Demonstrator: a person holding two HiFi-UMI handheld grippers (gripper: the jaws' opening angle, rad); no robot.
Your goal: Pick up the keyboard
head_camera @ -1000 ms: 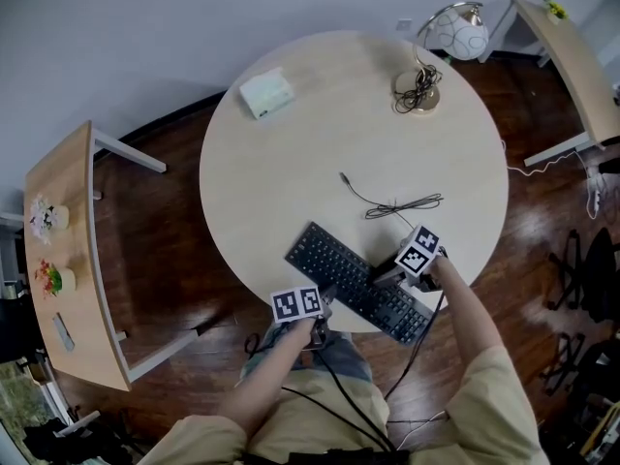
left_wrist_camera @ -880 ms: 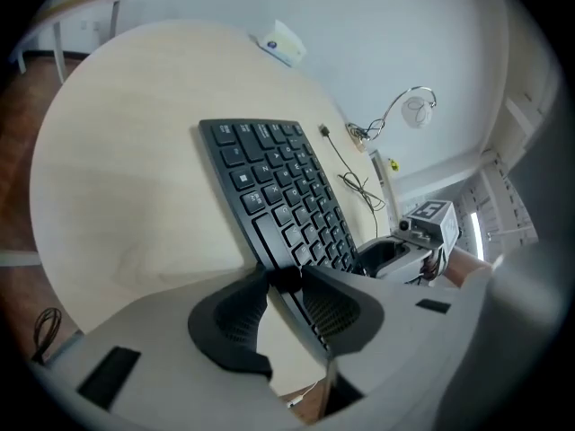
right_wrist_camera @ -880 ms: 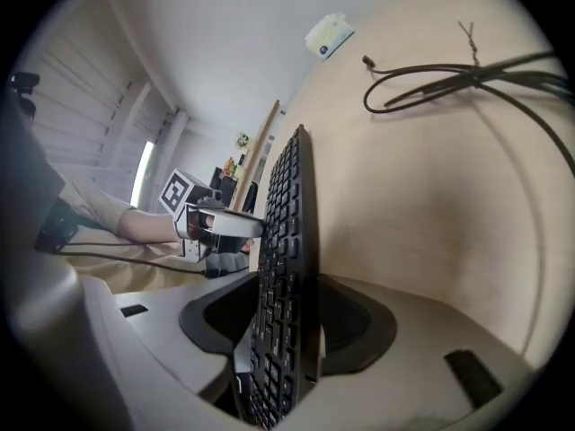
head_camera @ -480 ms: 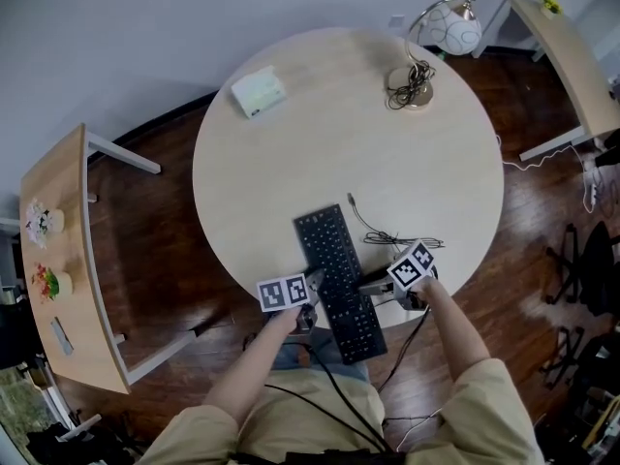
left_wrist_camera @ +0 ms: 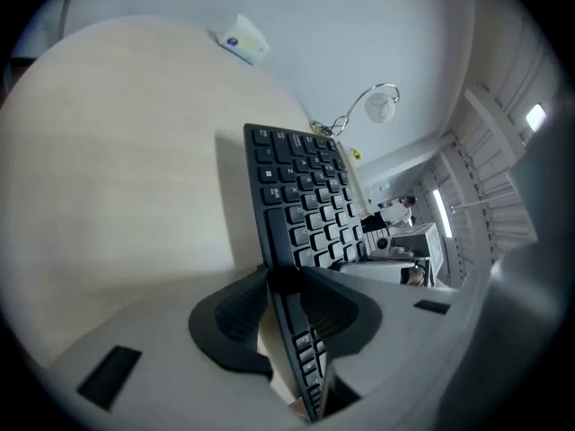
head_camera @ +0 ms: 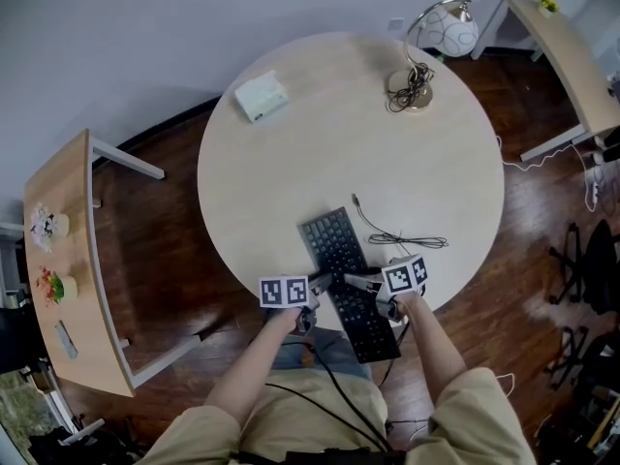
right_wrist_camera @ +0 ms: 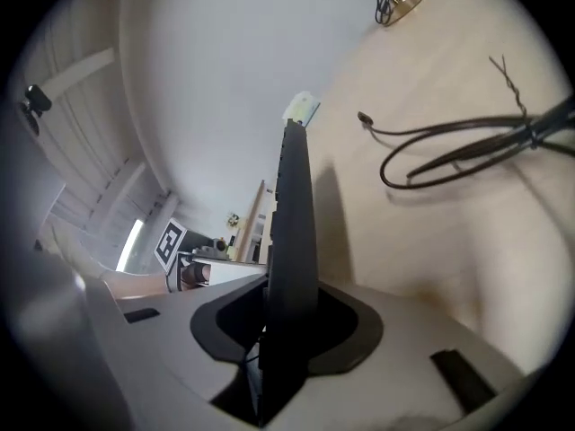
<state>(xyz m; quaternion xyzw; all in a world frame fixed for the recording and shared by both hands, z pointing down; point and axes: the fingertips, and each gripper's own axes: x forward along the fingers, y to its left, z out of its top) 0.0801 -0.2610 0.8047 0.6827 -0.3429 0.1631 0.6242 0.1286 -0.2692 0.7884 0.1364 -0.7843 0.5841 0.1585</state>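
Note:
The black keyboard (head_camera: 347,281) lies lengthwise away from me at the near edge of the round table (head_camera: 291,163), with its near end overhanging the rim. My left gripper (head_camera: 314,301) is shut on the keyboard's left long edge. In the left gripper view the keyboard (left_wrist_camera: 301,209) stands tilted between the pads of that gripper (left_wrist_camera: 283,281). My right gripper (head_camera: 360,284) is clamped on the opposite long edge. In the right gripper view the keyboard (right_wrist_camera: 292,214) shows edge-on and the pads of the gripper (right_wrist_camera: 287,303) press both its faces.
A loose black cable (head_camera: 397,235) lies just right of the keyboard. At the table's far side stand a white box (head_camera: 263,95) and a desk lamp (head_camera: 426,42). A wooden side table (head_camera: 58,260) is on the left and a desk (head_camera: 572,56) at the right.
The keyboard has swung from lying diagonally to pointing away from me and slid toward the table's near edge. My right gripper came in leftwards and closed on its right edge.

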